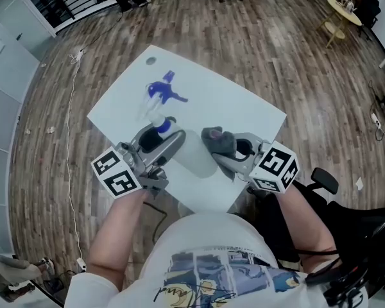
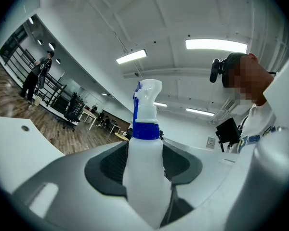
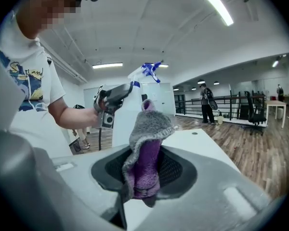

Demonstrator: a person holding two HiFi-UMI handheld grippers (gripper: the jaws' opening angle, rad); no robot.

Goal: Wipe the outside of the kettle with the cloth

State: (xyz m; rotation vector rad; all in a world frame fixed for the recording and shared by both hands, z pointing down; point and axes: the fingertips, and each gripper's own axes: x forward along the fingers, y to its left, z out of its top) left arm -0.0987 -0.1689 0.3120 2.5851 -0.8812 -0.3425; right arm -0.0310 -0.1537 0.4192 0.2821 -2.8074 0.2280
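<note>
My left gripper is shut on a white spray bottle with a blue collar, held upright. The bottle rises toward the head camera, with its blue trigger head above it. My right gripper is shut on a grey and purple cloth, and a bunched end of the cloth sticks up out of the jaws. Between the two grippers stands a white rounded body, which I take for the kettle. It also shows as a white column behind the cloth. Its spout and handle are hidden.
The white table stands skewed on a wooden floor, with its near corner just in front of me. A cable runs over the floor at the left. A black chair is at my right. People stand far off by a railing.
</note>
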